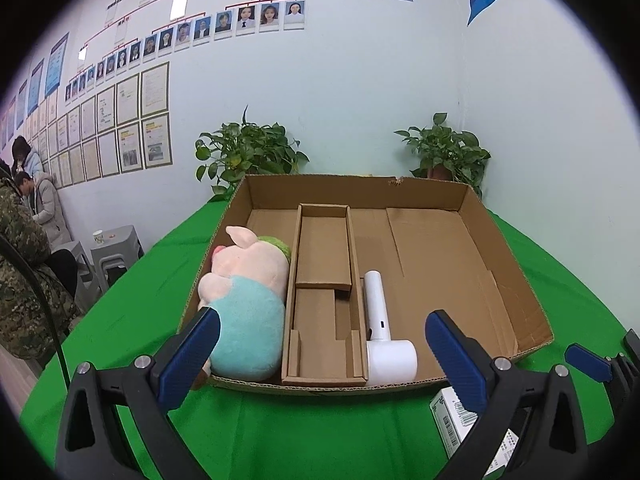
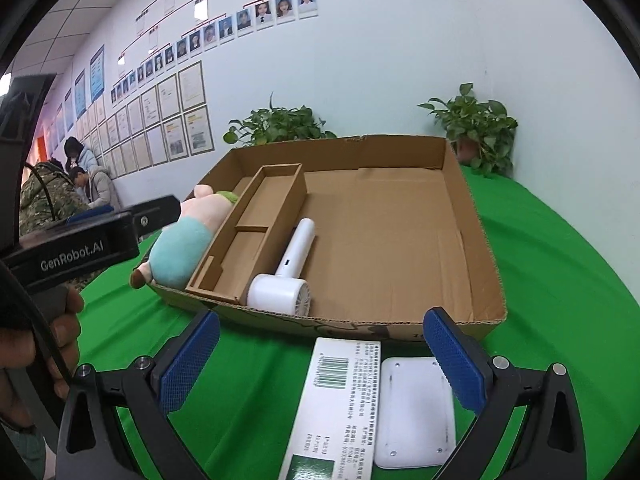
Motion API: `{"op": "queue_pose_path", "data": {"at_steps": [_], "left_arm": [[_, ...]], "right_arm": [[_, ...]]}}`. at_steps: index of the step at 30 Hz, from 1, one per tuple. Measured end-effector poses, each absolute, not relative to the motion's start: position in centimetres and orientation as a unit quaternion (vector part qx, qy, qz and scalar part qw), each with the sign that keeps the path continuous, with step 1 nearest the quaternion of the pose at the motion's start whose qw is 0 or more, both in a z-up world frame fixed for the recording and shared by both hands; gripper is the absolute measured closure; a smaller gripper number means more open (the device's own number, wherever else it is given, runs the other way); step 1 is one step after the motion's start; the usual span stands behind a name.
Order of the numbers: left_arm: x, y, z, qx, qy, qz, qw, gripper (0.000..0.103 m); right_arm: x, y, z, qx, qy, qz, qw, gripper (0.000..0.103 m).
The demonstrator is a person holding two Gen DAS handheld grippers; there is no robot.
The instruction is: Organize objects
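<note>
Pale walls are carrying rows of framed papers point(image 1: 120, 128) and portrait photos, with two potted plants point(image 1: 246, 152) sitting in the corner behind a table under a green cloth point(image 1: 280, 432). People in padded coats point(image 1: 44, 196) are sitting at far left beside grey stools. Taking up most of the cloth is a wide shallow cardboard box point(image 1: 516, 280), open on top. Inside it, a long narrow cardboard tray point(image 1: 324, 304) is lying lengthwise, left of centre, split into two sections, both showing bare cardboard. A plush pig point(image 1: 244, 300) in a teal shirt is lying between the box's left wall and the tray, touching the tray's side. A white handheld fan point(image 1: 384, 328) is lying just right of the tray, head toward the near wall, handle pointing away. On the cloth in front of the box, a long white-and-green carton point(image 2: 340, 412) with a barcode is lying beside a flat white rounded case point(image 2: 416, 412), the two just about touching. Left gripper point(image 1: 320, 344) is hovering at the near edge of the box, jaws spread wide, nothing between the blue pads. Right gripper point(image 2: 320, 354) is hanging over the carton and case, jaws equally wide, gripping neither. A hand point(image 2: 36, 344) is showing at the left edge of the right wrist view, holding the other tool's handle.
</note>
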State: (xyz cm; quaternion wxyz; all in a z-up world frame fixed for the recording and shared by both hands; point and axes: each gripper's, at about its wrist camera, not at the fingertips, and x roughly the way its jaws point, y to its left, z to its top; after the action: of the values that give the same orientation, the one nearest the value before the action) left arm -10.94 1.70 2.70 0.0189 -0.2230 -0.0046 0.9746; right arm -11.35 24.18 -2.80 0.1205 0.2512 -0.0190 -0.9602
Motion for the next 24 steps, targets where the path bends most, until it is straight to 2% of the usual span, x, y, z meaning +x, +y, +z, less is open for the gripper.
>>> {"op": "queue_pose_path", "data": {"at_steps": [15, 24], "left_arm": [[-11.4, 1.5, 1.4, -0.255, -0.019, 0.966, 0.029, 0.001], [-11.4, 1.2, 0.9, -0.266, -0.018, 0.963, 0.031, 0.001]], "right_arm": [[-12.2, 23.1, -3.7, 0.291, 0.015, -0.953, 0.085, 0.0], [-13.0, 21.8, -5.0, 0.33, 0.032, -0.937, 0.11, 0.001]]}}
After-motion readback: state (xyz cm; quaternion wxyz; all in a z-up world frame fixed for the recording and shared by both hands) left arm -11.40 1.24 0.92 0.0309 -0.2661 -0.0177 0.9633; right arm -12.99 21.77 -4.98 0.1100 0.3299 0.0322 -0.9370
